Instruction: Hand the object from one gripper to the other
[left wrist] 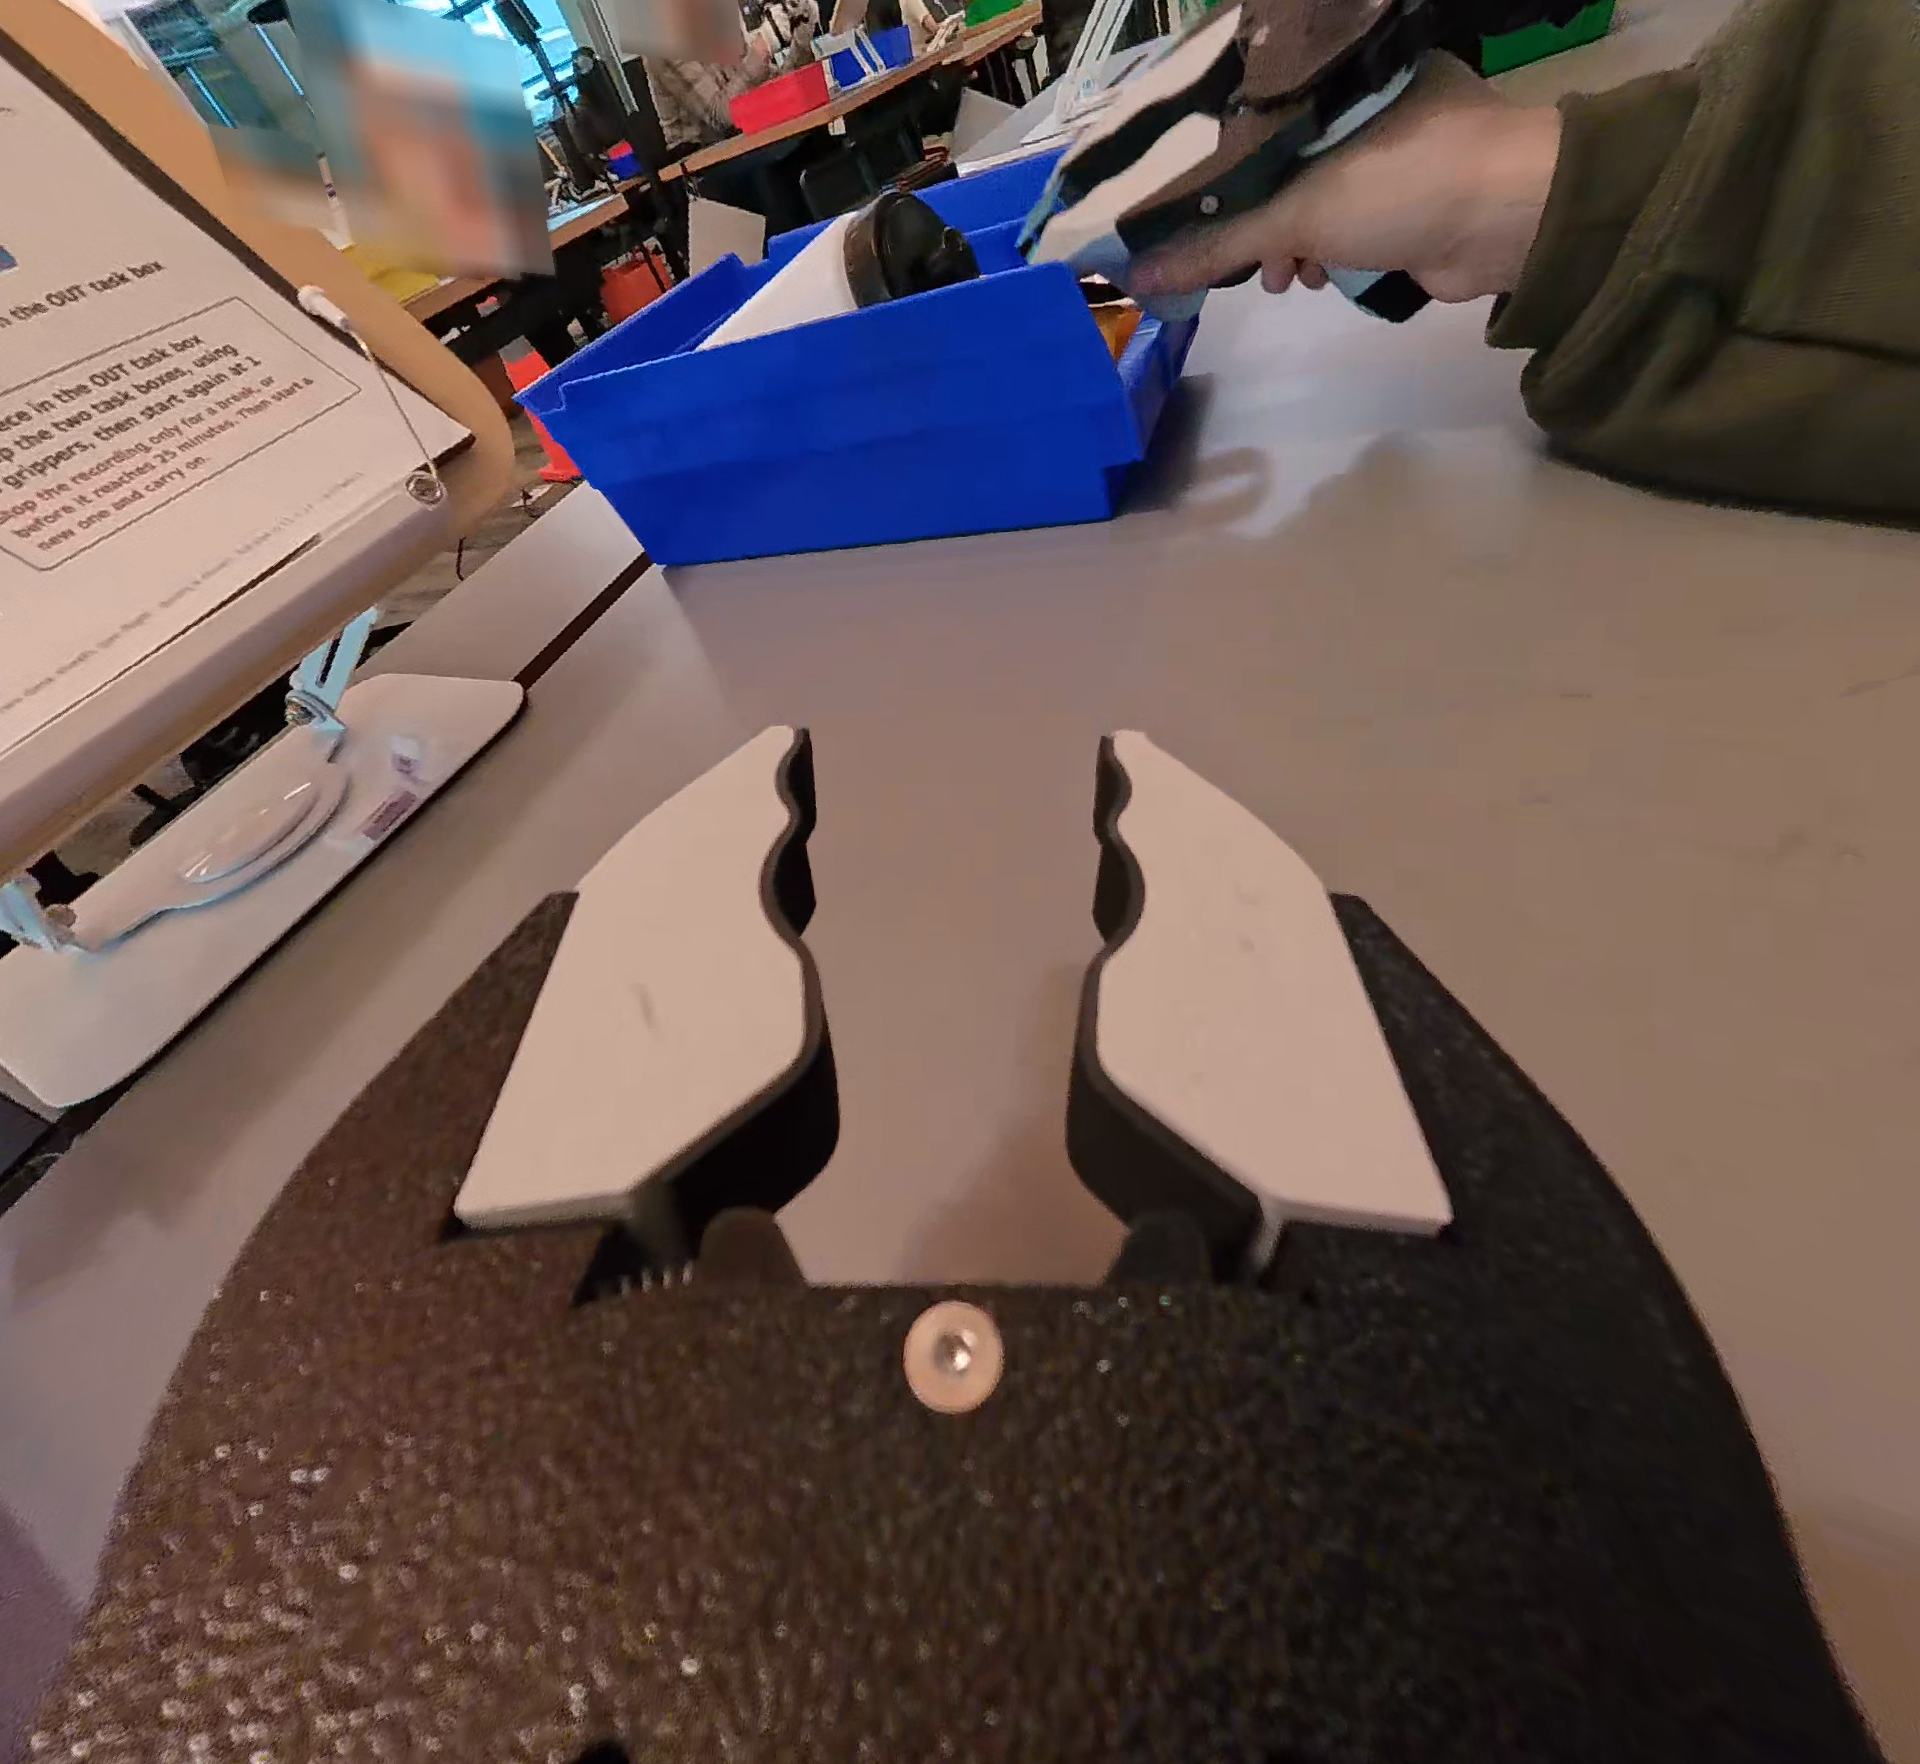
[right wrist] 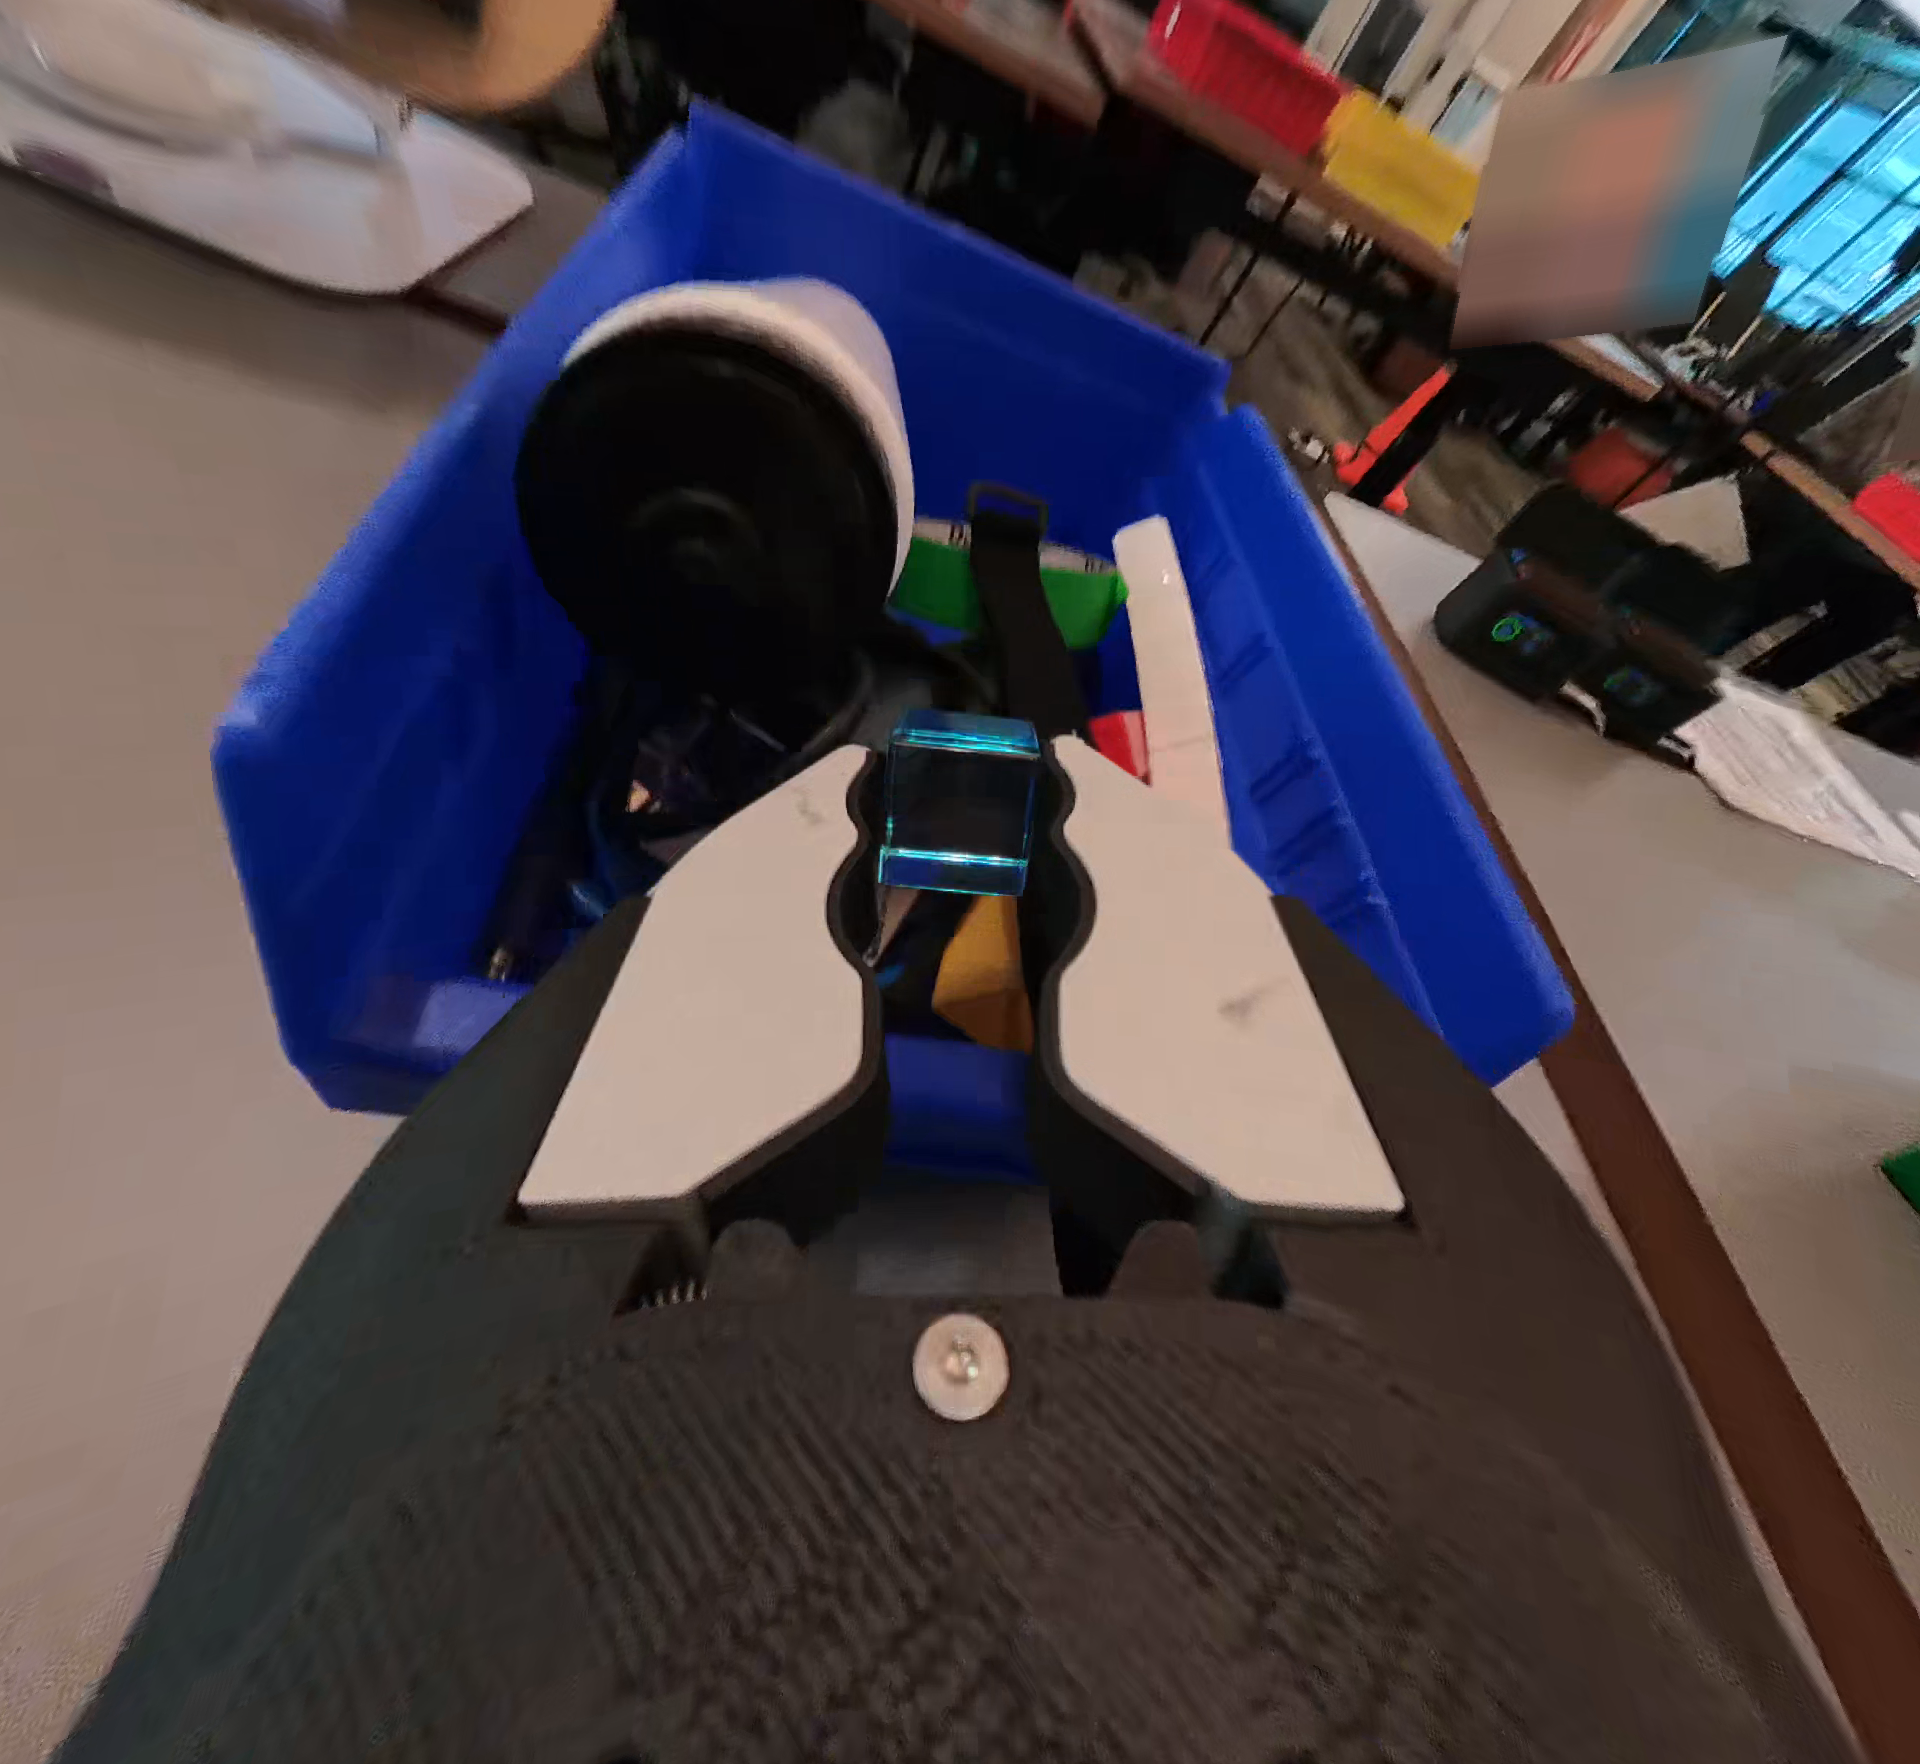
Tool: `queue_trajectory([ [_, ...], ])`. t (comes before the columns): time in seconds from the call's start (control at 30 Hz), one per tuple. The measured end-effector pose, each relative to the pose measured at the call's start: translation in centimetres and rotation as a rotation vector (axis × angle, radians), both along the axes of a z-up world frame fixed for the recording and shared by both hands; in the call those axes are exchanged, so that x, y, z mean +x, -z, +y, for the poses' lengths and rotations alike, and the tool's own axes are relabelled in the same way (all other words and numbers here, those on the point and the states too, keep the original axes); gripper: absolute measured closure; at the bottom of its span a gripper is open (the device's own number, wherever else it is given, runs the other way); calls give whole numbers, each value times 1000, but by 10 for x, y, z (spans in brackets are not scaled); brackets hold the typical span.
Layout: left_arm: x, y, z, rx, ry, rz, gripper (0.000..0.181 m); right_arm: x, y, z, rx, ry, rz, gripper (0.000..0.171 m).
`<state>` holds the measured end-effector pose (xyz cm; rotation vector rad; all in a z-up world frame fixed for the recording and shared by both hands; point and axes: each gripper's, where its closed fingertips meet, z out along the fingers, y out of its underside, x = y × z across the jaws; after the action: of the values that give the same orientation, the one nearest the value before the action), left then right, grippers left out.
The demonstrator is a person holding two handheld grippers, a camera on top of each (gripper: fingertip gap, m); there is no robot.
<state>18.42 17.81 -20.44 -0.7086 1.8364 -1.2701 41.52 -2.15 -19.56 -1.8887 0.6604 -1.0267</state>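
Right gripper (right wrist: 956, 769) holds a clear blue-edged cube (right wrist: 958, 805) over the blue bin (right wrist: 416, 748); left gripper (left wrist: 956, 758) waits empty.

The right fingers (right wrist: 727, 966) are narrowed onto the cube, which sits pinched between their tips above the cluttered bin, near a white roll with a black end cap (right wrist: 717, 467), a green item (right wrist: 1081, 602) and a pale stick (right wrist: 1169, 644). The left fingers (left wrist: 665, 987) stand wide apart, nothing between them, low over the grey tabletop (left wrist: 1351, 727) and pointing toward the bin. From the left wrist view, the cube itself is too blurred to make out at the other gripper's tips. A paper-bearing stand (left wrist: 260, 779) sits at the left.
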Motion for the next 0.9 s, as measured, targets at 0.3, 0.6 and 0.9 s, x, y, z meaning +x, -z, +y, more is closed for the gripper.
queue_trajectory([
  [0.3, 0, 0, 1, -46, -4, 39, 131, -1, -2, 1, 36, -5, -28, 117],
  [0.6, 0, -31, 13, -162, -57, -19, 131, -70, -88, 40, 271, -214, -559, 104],
  [0.9, -30, -95, 202, -132, -648, 58, 143, -166, -46, 134, 380, -890, -273, 128],
])
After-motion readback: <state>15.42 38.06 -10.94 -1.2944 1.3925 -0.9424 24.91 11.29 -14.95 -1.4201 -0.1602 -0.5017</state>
